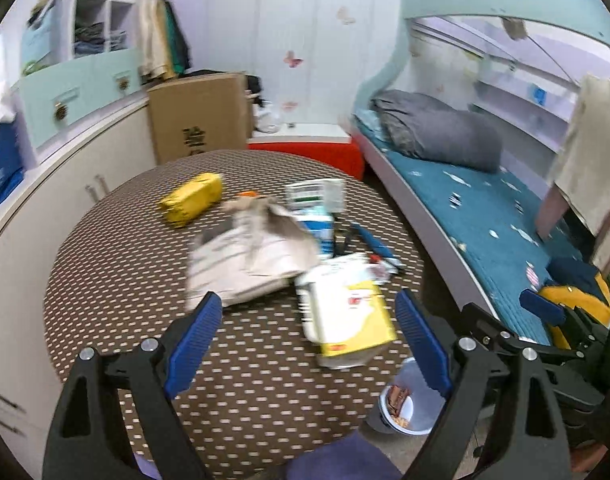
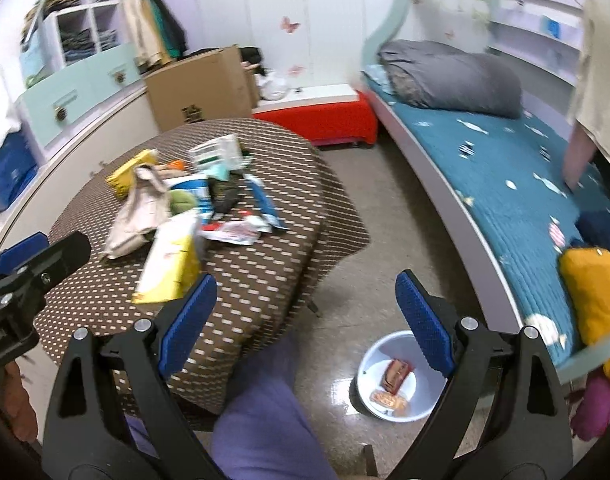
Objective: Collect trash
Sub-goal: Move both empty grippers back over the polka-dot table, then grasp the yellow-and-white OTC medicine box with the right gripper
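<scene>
Trash lies scattered on a round table with a brown dotted cloth (image 1: 117, 280) (image 2: 257, 272). It includes a yellow-and-white carton (image 1: 347, 310) (image 2: 171, 260), a crumpled beige bag (image 1: 249, 256) (image 2: 139, 210), a yellow packet (image 1: 191, 198) (image 2: 131, 172), a blue-and-white carton (image 1: 317, 228) and a red-and-white wrapper (image 2: 235, 232). A white bin (image 2: 389, 378) (image 1: 401, 402) on the floor holds two wrappers. My left gripper (image 1: 309, 340) hangs open above the table, just short of the yellow-and-white carton. My right gripper (image 2: 307, 320) is open over the floor between table and bin, holding nothing.
A bed with a teal cover (image 2: 505, 168) and a grey pillow (image 2: 453, 76) runs along the right. A cardboard box (image 1: 201, 116) and a red-sided low table (image 2: 325, 116) stand behind the round table. White cabinets (image 1: 37, 216) line the left. A person's purple-clad knee (image 2: 265, 412) is below.
</scene>
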`<move>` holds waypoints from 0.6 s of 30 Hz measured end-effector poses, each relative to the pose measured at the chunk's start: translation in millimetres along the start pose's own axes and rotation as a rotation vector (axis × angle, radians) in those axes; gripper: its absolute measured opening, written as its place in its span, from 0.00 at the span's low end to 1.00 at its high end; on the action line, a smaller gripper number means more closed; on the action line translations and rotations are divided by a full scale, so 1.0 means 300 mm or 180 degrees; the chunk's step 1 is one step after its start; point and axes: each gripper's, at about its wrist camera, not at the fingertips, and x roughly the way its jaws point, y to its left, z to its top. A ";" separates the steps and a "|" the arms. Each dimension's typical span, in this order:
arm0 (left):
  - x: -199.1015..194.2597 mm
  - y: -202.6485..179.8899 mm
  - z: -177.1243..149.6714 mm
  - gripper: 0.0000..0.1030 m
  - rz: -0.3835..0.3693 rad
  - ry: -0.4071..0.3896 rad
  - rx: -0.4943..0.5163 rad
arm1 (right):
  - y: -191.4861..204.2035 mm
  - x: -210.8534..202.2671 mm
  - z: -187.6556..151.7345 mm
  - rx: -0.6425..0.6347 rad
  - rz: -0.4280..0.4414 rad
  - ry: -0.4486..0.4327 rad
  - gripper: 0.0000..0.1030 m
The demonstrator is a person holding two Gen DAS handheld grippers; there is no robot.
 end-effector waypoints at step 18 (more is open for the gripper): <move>0.019 0.363 -0.084 0.84 0.0442 0.0187 -0.0644 | 0.308 0.180 0.018 -0.0535 0.0279 0.0367 0.86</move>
